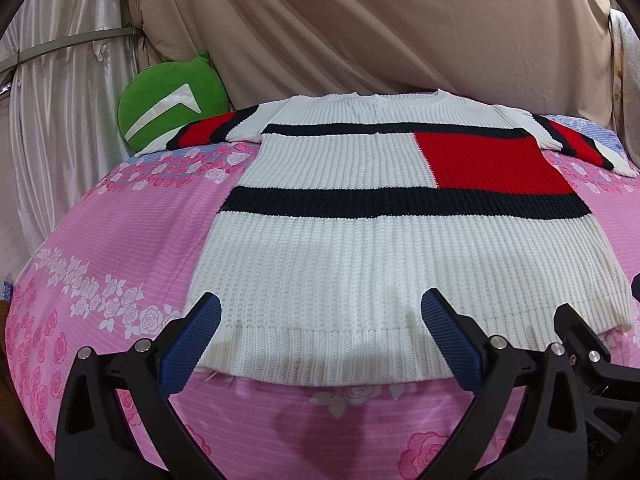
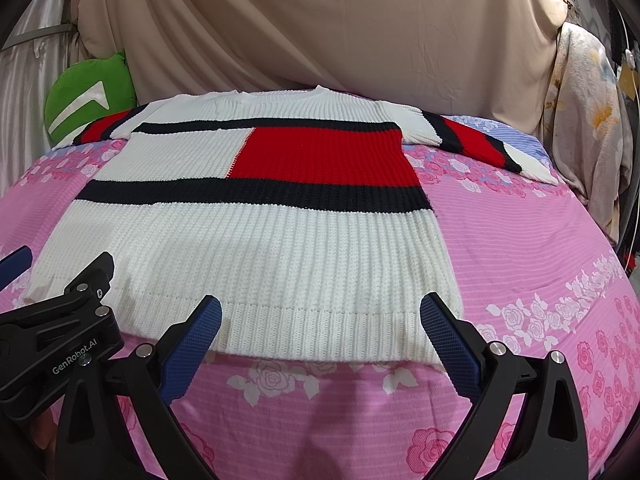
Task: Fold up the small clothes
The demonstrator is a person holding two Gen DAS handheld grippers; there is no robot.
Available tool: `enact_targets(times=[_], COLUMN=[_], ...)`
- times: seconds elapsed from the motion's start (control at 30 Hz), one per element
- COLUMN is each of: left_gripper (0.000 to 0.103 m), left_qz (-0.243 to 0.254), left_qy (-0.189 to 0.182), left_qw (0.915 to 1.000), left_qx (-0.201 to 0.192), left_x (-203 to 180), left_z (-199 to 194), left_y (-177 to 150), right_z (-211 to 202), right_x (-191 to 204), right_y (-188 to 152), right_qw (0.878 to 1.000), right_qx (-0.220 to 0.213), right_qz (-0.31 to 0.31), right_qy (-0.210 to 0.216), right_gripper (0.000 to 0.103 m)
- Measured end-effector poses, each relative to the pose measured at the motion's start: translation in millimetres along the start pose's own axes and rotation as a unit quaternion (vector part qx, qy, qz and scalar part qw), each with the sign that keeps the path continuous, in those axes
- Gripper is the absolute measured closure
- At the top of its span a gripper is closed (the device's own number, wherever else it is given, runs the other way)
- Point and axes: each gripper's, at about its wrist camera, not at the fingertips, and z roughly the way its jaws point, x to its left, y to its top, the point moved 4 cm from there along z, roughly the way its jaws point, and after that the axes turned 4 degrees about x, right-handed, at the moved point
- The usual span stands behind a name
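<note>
Left tongs (image 1: pixel 320 320), right tongs (image 2: pixel 320 320) agape over sweater (image 1: pixel 360 256) hem, flat on bedsheet (image 1: pixel 120 240).

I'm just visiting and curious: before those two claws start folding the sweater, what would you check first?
1. Sweater lies flat, front up, sleeves spread: ok.
2. Left gripper open and holding nothing: ok.
3. Right gripper open and holding nothing: ok.
4. Both grippers at the hem, near edge: ok.
5. Green cushion off the sweater body: ok, though it sits right behind the left sleeve.
6. Pink bedsheet smooth under the sweater: cannot tell.
</note>
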Motion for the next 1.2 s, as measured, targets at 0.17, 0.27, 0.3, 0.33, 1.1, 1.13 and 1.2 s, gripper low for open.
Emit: enact_targets(times=[0.17, 0.27, 0.3, 0.33, 1.1, 1.13, 1.2], left_gripper=[0.005, 0.005, 0.005, 0.005, 0.005, 0.005, 0.005], left_qz=[0.0, 0.0, 0.0, 0.0, 0.001, 0.001, 0.001], left_qy=[0.0, 0.0, 0.0, 0.0, 0.001, 0.001, 0.001], left_qw=[1.0, 1.0, 1.0, 1.0, 1.0, 1.0, 1.0], left_qx=[0.0, 0.0, 0.0, 0.0, 0.001, 0.001, 0.001], left_x=[0.0, -0.2, -0.2, -0.2, -0.5, -0.5, -0.5], left_z=[-0.1, 0.1, 0.1, 0.0, 0.3, 0.3, 0.3], left_y=[-0.1, -0.1, -0.1, -0.1, -0.1, -0.1, -0.1], right_z=[0.0, 0.1, 0.2, 0.0, 0.4, 0.2, 0.4], right_x=[0.1, 0.3, 0.3, 0.4, 0.7, 0.7, 1.0], right_y=[-0.1, 0.2, 0.3, 0.1, 0.5, 0.4, 0.6], right_qw=[1.0, 1.0, 1.0, 1.0, 1.0, 1.0, 1.0], right_qx=[0.0, 0.001, 0.001, 0.001, 0.002, 0.002, 0.002], right_qz=[0.0, 0.0, 0.0, 0.0, -0.001, -0.001, -0.001], right_qy=[0.0, 0.0, 0.0, 0.0, 0.0, 0.0, -0.001], right_gripper=[0.005, 0.005, 0.005, 0.005, 0.005, 0.005, 0.005])
